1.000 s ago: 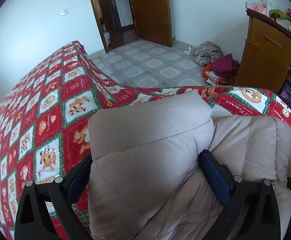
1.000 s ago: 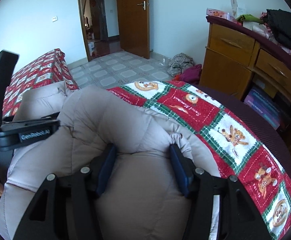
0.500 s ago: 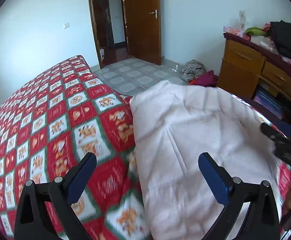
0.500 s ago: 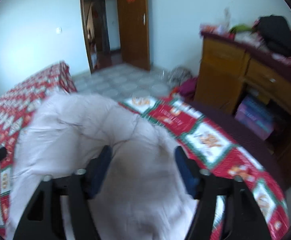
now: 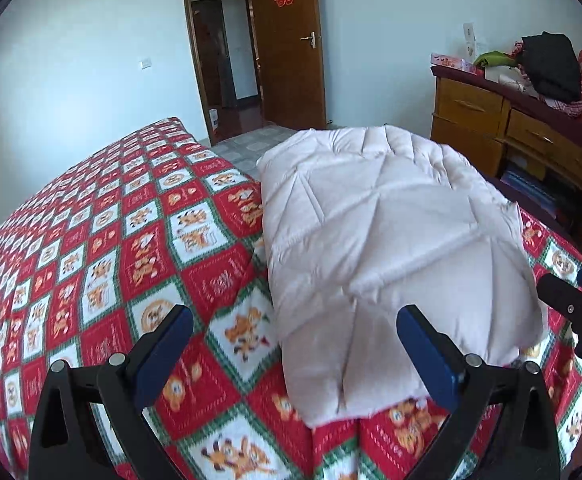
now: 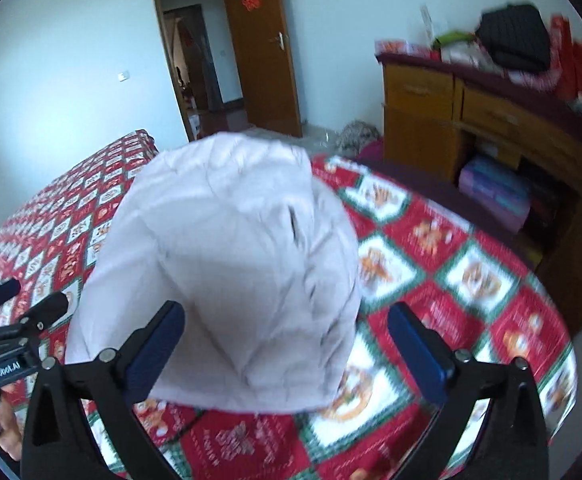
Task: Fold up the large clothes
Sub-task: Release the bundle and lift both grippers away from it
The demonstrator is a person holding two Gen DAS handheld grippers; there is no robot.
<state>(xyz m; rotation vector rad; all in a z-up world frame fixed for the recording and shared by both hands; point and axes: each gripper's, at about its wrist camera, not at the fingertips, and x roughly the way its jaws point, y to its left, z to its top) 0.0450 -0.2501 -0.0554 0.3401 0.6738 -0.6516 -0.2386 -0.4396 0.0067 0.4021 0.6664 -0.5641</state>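
Note:
A pale pink quilted puffer jacket point(image 5: 379, 240) lies folded into a compact block on the red patterned bed cover point(image 5: 111, 248). My left gripper point(image 5: 295, 344) is open and empty, held above the bed just short of the jacket's near edge. My right gripper point(image 6: 285, 344) is open and empty, also just short of the jacket point(image 6: 231, 264). Each gripper shows at the edge of the other's view: the right one in the left wrist view point(image 5: 575, 308), the left one in the right wrist view point(image 6: 15, 316).
A wooden dresser point(image 5: 503, 136) piled with clothes stands to the right of the bed. An open wooden door point(image 5: 287, 48) is at the far wall. A heap of clothes point(image 6: 359, 140) lies on the tiled floor beyond the bed.
Both grippers let go of the jacket, opened and pulled back. The jacket now lies flat and folded on the bed.

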